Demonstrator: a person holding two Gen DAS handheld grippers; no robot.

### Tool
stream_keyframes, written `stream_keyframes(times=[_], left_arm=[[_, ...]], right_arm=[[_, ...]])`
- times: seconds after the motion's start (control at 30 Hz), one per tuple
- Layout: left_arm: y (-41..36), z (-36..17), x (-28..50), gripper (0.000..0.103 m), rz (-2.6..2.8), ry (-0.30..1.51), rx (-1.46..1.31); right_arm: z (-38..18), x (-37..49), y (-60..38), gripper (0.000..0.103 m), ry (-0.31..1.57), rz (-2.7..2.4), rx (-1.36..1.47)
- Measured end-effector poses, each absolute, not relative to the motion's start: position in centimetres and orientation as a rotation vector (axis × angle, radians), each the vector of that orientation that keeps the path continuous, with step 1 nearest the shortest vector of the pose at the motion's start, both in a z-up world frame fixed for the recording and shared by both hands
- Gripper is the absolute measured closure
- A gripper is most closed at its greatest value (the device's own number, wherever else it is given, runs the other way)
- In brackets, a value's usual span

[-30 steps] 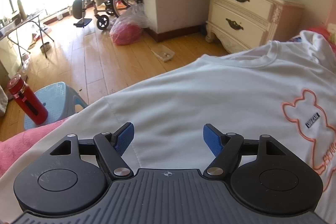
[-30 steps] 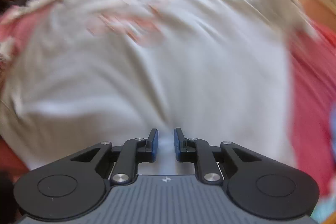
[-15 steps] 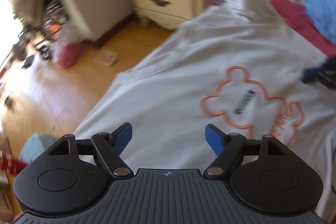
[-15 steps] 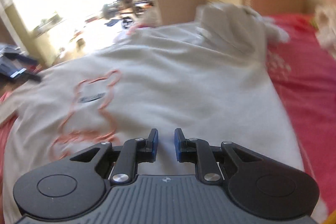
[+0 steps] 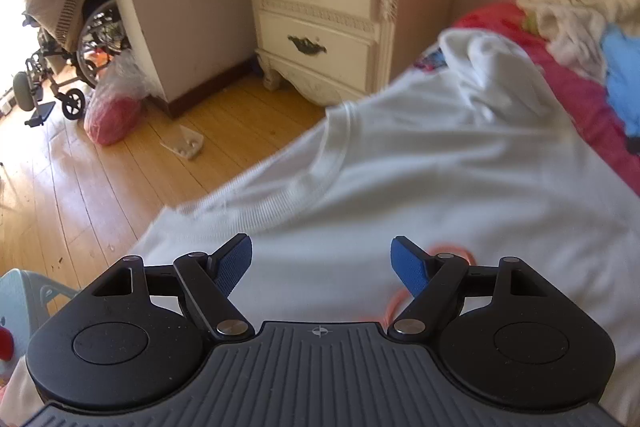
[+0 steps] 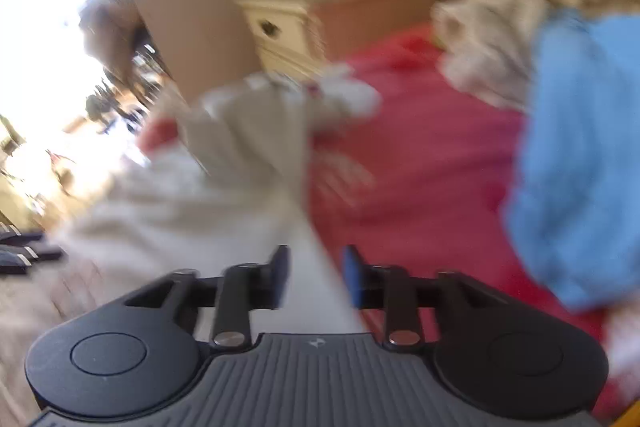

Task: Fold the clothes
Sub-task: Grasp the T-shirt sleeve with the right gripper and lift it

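My left camera sits just behind my left tool (image 5: 321, 261), close over the white shirt (image 5: 440, 179), looking down and across the bed toward the nightstand (image 5: 328, 15) and wooden floor (image 5: 100, 187). My right camera, badly blurred, looks over my right tool (image 6: 314, 277) along the red bedcover (image 6: 420, 167). Both views share shirt, nightstand and bed.

**White T-shirt spread on the bed**

A white T-shirt (image 5: 460, 167) lies spread front-up across the red bedspread (image 5: 580, 95), its ribbed collar (image 5: 336, 151) toward the left edge of the bed. An orange outline print (image 5: 448, 251) shows near the bottom. At the far end one sleeve (image 5: 500, 75) is bunched and folded over.
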State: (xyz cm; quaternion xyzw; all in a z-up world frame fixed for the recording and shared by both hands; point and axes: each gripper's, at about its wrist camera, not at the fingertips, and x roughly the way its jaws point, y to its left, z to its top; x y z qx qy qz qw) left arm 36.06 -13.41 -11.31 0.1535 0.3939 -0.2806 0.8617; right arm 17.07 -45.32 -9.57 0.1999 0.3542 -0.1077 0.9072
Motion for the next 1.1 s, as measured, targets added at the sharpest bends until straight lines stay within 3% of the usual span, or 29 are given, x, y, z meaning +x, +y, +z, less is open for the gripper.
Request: stream_keyframes(times=[0.1,0.17,0.27,0.5,0.73,0.8,0.87,0.9,1.0,1.03,1.07,1.1], left_arm=[[-14.1,-11.6,37.1,0.026,-0.581,0.814,0.301],[-14.6,-11.9,37.6,0.026,-0.577,0.801,0.291],[-15.4,-12.4,38.4,0.026,-0.576,0.793,0.269],[-16.9,-13.3,39.4,0.026,-0.611,0.764,0.222],[-17.6,-14.4,39.9,0.026,-0.626,0.773,0.216],[-17.6,-14.6,40.0,0.026,-0.625,0.775,0.215],[-17.6,-14.7,40.0,0.026,-0.623,0.777,0.214],[-17.6,-14.7,40.0,0.026,-0.622,0.777,0.214],[-17.8,-14.8,39.9,0.026,-0.616,0.777,0.220],[-17.8,-14.9,39.9,0.026,-0.614,0.778,0.222],[-17.9,-14.9,39.9,0.026,-0.610,0.779,0.226],[-18.0,-14.9,39.8,0.026,-0.607,0.781,0.229]], right_arm=[[-9.3,21.4,-46.1,0.053,0.692,-0.186,0.467],[-9.4,24.1,-46.6,0.043,0.691,-0.193,0.427],[-9.9,27.5,-47.9,0.037,0.684,-0.227,0.403],[-11.4,29.9,-53.8,0.036,0.665,-0.372,0.749],[-14.3,32.2,-56.3,0.037,0.766,-0.453,0.808],[-14.6,32.8,-56.3,0.047,0.768,-0.430,0.801],[-14.7,33.3,-56.0,0.068,0.765,-0.405,0.780],[-14.7,33.4,-55.9,0.073,0.768,-0.387,0.781],[-14.6,33.6,-55.4,0.077,0.778,-0.350,0.788],[-14.3,33.5,-55.1,0.081,0.773,-0.342,0.775],[-13.9,33.3,-54.9,0.093,0.757,-0.340,0.749],[-13.5,33.2,-54.6,0.095,0.741,-0.337,0.723]])
